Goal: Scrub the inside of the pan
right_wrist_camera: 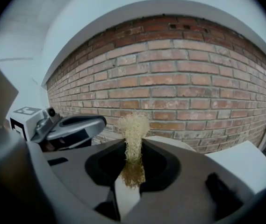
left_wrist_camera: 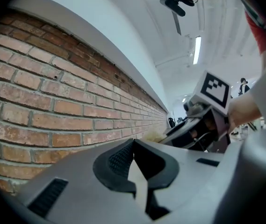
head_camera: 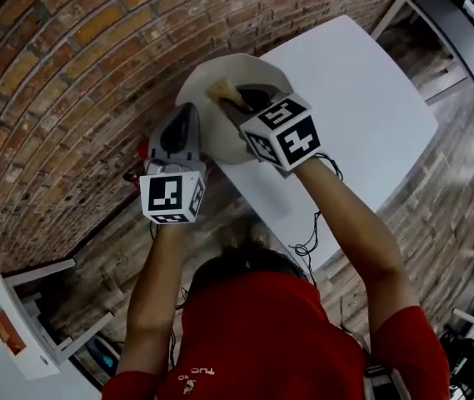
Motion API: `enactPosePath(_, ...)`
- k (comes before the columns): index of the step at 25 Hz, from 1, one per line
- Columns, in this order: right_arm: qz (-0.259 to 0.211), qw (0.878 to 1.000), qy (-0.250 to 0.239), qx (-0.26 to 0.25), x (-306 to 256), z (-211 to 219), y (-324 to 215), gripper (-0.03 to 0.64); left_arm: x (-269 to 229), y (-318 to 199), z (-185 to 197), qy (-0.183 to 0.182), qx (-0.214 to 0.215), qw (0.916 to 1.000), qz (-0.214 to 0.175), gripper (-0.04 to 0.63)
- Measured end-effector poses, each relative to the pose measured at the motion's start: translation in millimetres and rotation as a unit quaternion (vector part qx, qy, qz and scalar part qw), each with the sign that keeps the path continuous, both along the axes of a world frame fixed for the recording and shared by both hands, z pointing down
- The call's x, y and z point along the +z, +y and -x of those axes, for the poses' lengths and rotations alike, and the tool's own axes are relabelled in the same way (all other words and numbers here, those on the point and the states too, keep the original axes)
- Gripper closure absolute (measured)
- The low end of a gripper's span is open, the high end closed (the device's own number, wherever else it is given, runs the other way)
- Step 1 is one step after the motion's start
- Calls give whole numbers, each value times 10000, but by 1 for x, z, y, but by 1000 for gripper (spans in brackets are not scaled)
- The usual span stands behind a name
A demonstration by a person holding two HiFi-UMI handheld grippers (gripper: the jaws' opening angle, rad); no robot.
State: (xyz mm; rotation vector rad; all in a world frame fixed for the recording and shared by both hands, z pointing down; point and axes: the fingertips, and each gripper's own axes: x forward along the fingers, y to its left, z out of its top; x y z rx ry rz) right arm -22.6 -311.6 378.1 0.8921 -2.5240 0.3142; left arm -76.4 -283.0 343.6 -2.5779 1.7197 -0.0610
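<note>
Pan (head_camera: 220, 136), pale and round, was held up over the corner of the bench (head_camera: 345, 115) nearest the brick wall (head_camera: 70, 98). My left tongs (left_wrist_camera: 135, 167) were closed on a thin pale edge. I took it for the pan's rim, though that view was cramped. My right tongs (right_wrist_camera: 132, 162) were clamped on a straw-coloured fibre scrubber (right_wrist_camera: 133, 129). Its tuft stood out past the tips, against the pan's pale face above that same bench corner.
</note>
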Motion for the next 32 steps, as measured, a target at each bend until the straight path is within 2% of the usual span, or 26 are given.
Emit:
enactPosePath(6, 756, 9942, 717, -267, 73, 23, -27, 529, 15, -15, 9, 91, -56, 9999, 2, 581)
enactPosePath(12, 1255, 9800, 1461, -509, 127, 39, -42, 529, 20, -26, 21, 191, -74, 9998, 11, 581)
enactPosePath(16, 1588, 9703, 1670, -738, 157, 50, -42, 529, 21, -29, 28, 239, -76, 9997, 49, 581)
enactPosePath(19, 1621, 9650, 1933, -716, 174, 47, -46, 529, 21, -28, 32, 247, -93, 9996, 62, 581)
enactPosePath(25, 1841, 9589, 1992, -839, 192, 51, -44, 529, 21, -21, 36, 227, -106, 9996, 101, 581)
enactPosePath(29, 1705, 9510, 2550, -394, 199, 16, -69, 529, 19, -17, 40, 193, -137, 9997, 104, 581)
enactPosePath(32, 1664, 9524, 2554, -107, 196, -2, -86, 529, 19, -14, 44, 179, -180, 9996, 111, 581)
